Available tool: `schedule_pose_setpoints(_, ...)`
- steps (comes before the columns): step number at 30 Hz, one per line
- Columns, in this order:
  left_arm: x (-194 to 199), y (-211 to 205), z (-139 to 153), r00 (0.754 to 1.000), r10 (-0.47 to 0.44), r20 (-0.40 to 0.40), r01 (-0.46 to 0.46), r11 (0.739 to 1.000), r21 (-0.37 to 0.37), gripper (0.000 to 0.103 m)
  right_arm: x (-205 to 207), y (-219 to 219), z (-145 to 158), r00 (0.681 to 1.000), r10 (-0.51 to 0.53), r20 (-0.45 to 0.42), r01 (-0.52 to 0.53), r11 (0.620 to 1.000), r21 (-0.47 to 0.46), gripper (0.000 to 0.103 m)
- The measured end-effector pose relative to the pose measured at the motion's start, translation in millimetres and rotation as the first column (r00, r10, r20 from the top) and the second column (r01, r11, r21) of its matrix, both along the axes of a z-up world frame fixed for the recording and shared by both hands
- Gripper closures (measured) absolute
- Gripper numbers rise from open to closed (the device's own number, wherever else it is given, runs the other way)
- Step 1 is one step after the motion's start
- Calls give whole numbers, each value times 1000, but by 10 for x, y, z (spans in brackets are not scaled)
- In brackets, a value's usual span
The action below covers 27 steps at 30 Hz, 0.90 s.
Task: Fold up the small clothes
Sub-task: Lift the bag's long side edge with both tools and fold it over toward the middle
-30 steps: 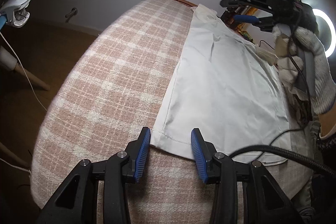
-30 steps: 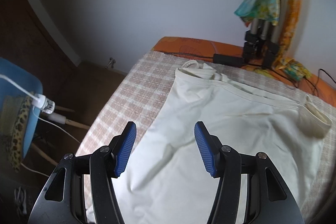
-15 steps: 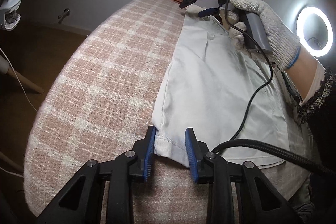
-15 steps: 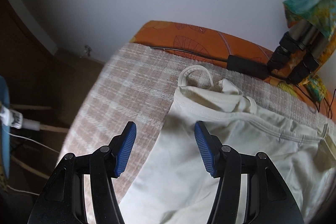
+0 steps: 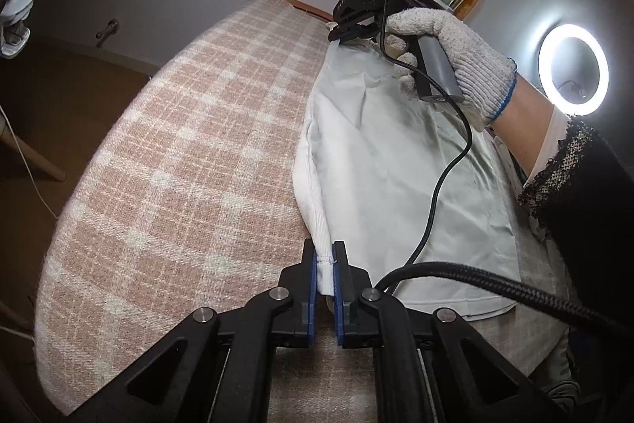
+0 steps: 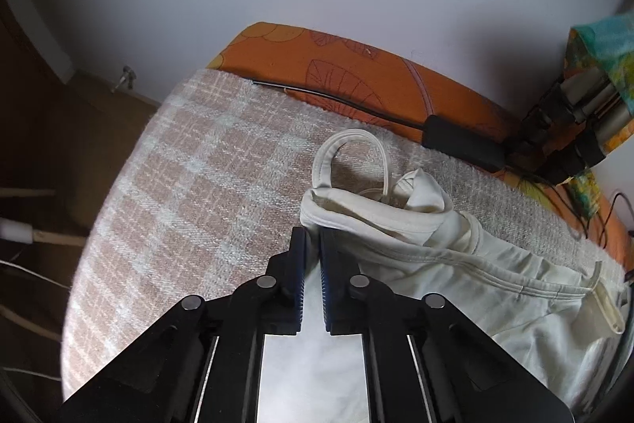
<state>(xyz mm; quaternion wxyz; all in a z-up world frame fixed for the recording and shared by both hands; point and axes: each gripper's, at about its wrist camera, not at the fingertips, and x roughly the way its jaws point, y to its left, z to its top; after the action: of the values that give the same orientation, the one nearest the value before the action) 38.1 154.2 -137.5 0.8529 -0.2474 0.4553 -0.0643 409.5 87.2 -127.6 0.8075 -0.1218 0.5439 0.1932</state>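
Both claws have just gone from wide to pinching the cream garment (image 5: 404,185): left claw (image 5: 325,256) on the ribbed hem corner at lower centre, right claw (image 6: 309,244) on the strap-end edge. It lies flat on the plaid woven cover (image 5: 190,161) — soft, limp cotton, thin looped straps — so a fold can likely begin.

A garment (image 5: 404,165) lies on a blanket (image 5: 190,161), filling the view from 12 to 4 o'clock. The left gripper (image 5: 325,260) sits at its 6 o'clock corner, the right gripper (image 5: 348,30) at its 12 o'clock corner.
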Motion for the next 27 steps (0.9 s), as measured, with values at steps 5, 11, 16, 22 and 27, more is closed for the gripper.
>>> schedule_pose_setpoints(5,-37,-81,90,999,-27,34,26,999,34,100,40,-263,154,999,-33,-40,40,984,173,100)
schedule_pose_setpoints(11,-21,-265,221,994,-75,76,69,994,80,100,32,-581,334,997,-54,-51,68,944,323,101)
schedule_pose_setpoints(16,20,-524,277,987,-137,89,128,987,102,100,114,-854,428,998,-56,-20,59,930,363,101)
schedule_pose_setpoints(22,90,-841,284,974,-211,88,200,972,122,100,38,-1220,514,997,-82,7,73,923,377,101)
schedule_pose_setpoints(27,158,-1048,201,967,-248,59,240,963,127,100,50,-1376,382,995,-104,-1,97,926,365,101)
